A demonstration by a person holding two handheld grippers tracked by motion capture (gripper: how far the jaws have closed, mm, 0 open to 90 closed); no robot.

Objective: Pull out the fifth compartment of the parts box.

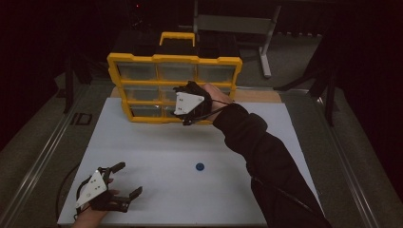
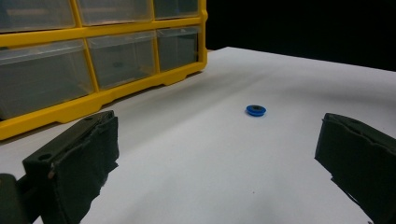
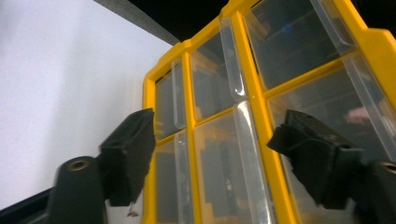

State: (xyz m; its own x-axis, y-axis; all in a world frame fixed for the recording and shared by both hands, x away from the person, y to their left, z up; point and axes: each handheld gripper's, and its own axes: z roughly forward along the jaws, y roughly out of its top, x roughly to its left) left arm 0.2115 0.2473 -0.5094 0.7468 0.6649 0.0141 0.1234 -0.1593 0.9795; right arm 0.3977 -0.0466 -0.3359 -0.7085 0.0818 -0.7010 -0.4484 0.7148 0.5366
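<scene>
Left gripper (image 1: 127, 182): held in a hand at the near left corner of the white board (image 1: 157, 156), well apart from the yellow drawer cabinet (image 1: 126, 61). Jaws spread wide, nothing between them; grey three-cornered plate on top.

Blue disc (image 1: 199, 166): small, round, flat on the white board, well in front of the yellow drawer cabinet and apart from it. In the left gripper view the blue disc (image 2: 256, 110) lies ahead of the spread jaws, untouched.

Right gripper (image 1: 182, 97): held at the front face of the yellow drawer cabinet, over its middle and lower rows, at the end of a black sleeve (image 1: 266, 152). In the right gripper view the jaws stand apart, one to each side of a clear drawer handle (image 3: 250, 154); the pads do not press on it.

Yellow drawer cabinet: upright at the far edge of the white board, three rows of clear drawers, yellow carry handle (image 1: 177, 36) on top. Drawer fronts appear shut.

White board: lies under the yellow drawer cabinet and reaches toward the person.
</scene>
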